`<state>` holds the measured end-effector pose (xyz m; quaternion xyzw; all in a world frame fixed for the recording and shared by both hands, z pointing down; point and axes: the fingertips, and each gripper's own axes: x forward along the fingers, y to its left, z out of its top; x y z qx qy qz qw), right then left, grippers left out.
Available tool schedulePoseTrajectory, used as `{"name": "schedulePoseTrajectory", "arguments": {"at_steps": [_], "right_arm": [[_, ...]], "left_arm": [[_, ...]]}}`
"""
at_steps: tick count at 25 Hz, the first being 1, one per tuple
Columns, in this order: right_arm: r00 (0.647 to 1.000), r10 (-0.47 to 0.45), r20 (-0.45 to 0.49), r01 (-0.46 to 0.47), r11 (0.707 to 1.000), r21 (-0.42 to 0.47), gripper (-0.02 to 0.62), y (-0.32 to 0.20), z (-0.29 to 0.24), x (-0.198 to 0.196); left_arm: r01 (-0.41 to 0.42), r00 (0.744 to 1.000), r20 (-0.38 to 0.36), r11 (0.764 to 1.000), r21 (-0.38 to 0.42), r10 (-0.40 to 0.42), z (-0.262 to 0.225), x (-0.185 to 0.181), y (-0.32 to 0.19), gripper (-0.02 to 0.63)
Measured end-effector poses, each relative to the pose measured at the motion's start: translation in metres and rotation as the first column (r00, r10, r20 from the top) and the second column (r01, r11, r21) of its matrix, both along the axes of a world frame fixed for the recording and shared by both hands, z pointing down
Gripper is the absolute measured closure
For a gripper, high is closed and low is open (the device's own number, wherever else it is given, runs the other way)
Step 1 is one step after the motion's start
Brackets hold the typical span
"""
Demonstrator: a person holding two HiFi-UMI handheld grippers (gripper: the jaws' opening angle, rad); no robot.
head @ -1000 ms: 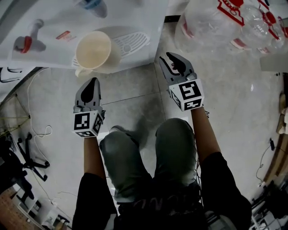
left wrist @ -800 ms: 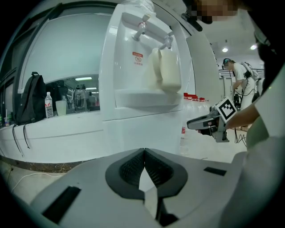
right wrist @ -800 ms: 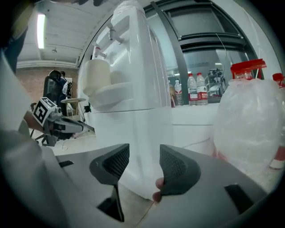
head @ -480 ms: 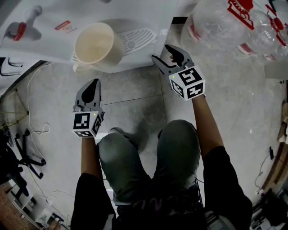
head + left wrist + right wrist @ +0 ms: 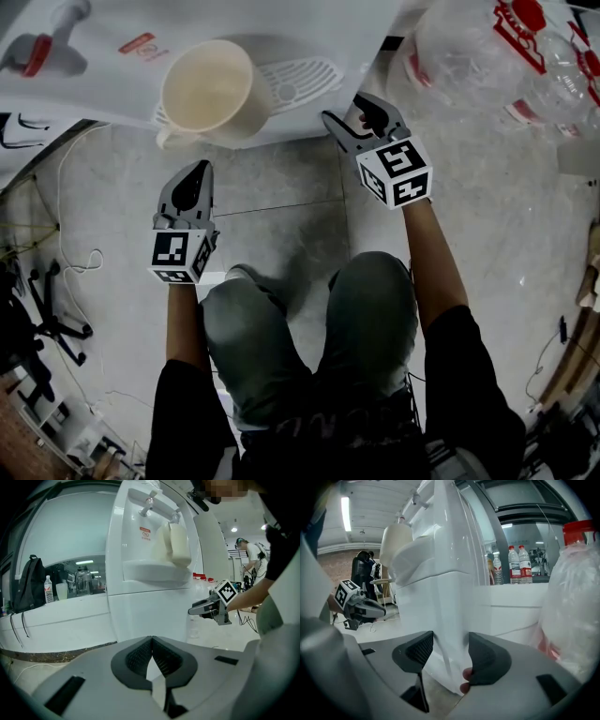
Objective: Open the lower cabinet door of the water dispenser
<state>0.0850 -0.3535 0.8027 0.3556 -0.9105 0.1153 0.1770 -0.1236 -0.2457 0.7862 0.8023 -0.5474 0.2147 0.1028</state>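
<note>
The white water dispenser (image 5: pixel 154 550) stands in front of me with a cream cup (image 5: pixel 206 89) on its drip tray (image 5: pixel 300 80). Its lower cabinet door (image 5: pixel 150 613) is the flat white panel below the tray. My right gripper (image 5: pixel 345 108) is open at the dispenser's right front corner. In the right gripper view the door's corner edge (image 5: pixel 445 634) stands between the spread jaws of the right gripper (image 5: pixel 451 641), and the pads do not press on it. My left gripper (image 5: pixel 197 169) hangs shut and empty, short of the door front, its pads (image 5: pixel 161 658) closed together.
Large clear water jugs with red caps (image 5: pixel 487 47) lie on the floor right of the dispenser, close beside the right gripper (image 5: pixel 191 611). Cables (image 5: pixel 66 234) trail over the grey tiles at the left. The person's knees (image 5: pixel 309 309) are just behind both grippers.
The right gripper has opened its jaws and moved forward to the dispenser's corner. The left gripper has hardly shifted and stays shut.
</note>
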Motion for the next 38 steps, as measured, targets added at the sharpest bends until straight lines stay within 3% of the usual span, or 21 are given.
{"name": "schedulePoseTrajectory", "arguments": {"at_steps": [30,38], "right_arm": [[0.995,0.087,-0.044,-0.086,0.996,0.024,0.387,0.019,0.000,0.004],[0.988,0.108,-0.110,-0.112,0.993,-0.028,0.393,0.034,-0.002,0.006]], "left_arm": [[-0.061,0.998,-0.017,0.998,-0.001,0.061,0.009,0.005,0.003,0.595],[-0.115,0.993,-0.045,0.987,-0.111,0.111,0.003,0.021,0.019,0.595]]}}
